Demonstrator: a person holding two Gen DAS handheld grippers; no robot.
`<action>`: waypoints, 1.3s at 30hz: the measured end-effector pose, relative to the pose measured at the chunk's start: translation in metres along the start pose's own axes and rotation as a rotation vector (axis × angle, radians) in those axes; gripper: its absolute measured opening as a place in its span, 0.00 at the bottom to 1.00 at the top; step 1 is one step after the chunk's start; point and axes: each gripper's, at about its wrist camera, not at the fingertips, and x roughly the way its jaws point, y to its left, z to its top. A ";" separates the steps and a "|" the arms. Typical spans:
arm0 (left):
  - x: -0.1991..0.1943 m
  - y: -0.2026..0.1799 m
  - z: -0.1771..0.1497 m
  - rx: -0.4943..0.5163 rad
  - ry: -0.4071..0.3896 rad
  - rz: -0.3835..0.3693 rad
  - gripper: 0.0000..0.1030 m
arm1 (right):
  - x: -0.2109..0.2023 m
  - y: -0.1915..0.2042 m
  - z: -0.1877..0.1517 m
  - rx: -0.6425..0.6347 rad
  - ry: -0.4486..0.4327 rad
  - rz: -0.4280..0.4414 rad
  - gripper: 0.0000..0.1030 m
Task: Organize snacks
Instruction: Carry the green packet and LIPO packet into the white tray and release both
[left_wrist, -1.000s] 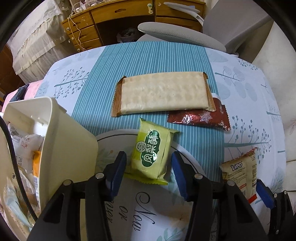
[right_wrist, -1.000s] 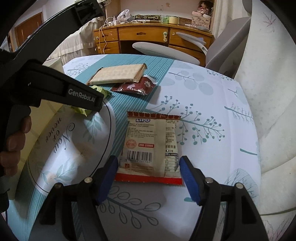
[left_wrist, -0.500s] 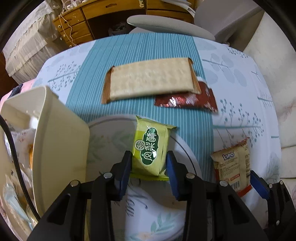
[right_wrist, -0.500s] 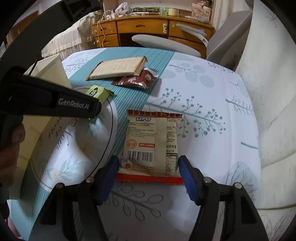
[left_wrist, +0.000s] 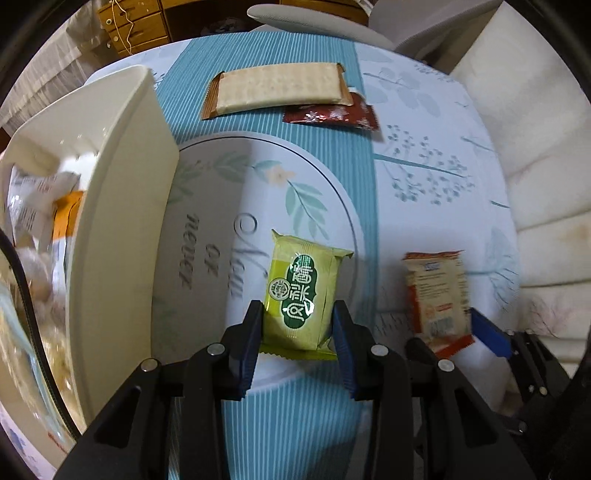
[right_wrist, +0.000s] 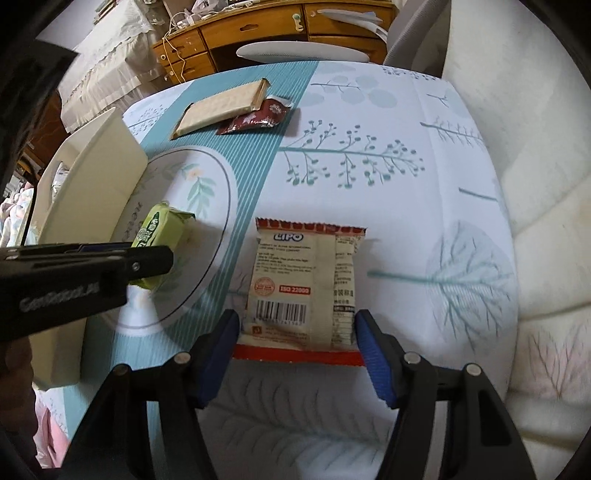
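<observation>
My left gripper (left_wrist: 297, 310) is shut on a green snack packet (left_wrist: 301, 291) and holds it just above the round print on the tablecloth. In the right wrist view the green packet (right_wrist: 159, 229) hangs beside the cream bin (right_wrist: 96, 166), casting a shadow on the cloth. My right gripper (right_wrist: 295, 321) has its blue pads pressed against both sides of a cream and red LIPO packet (right_wrist: 303, 280). The left wrist view shows the LIPO packet (left_wrist: 436, 295) at the right, blurred, in the right gripper (left_wrist: 450, 336).
The cream bin (left_wrist: 122, 184) at the left holds several snack packets (left_wrist: 37, 192). A long cracker pack (left_wrist: 277, 88) and a dark red packet (left_wrist: 332, 112) lie at the far side. A grey chair (left_wrist: 314, 14), a wooden desk (right_wrist: 258, 26) and a white cushion (right_wrist: 517, 110) surround the table.
The left gripper's pads closed onto the green packet and lifted it off the cloth, nearer the bin. The right pads closed in on the LIPO packet, which has shifted over the cloth with them.
</observation>
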 end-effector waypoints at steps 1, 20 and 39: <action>-0.005 0.001 -0.004 -0.007 -0.002 -0.011 0.34 | -0.003 0.001 -0.002 0.006 0.000 0.005 0.63; -0.142 0.043 -0.046 -0.054 -0.218 -0.162 0.34 | -0.064 0.008 -0.031 0.077 -0.096 0.068 0.20; -0.202 0.157 -0.084 -0.094 -0.305 -0.204 0.34 | -0.038 0.020 -0.057 0.199 -0.137 -0.206 0.69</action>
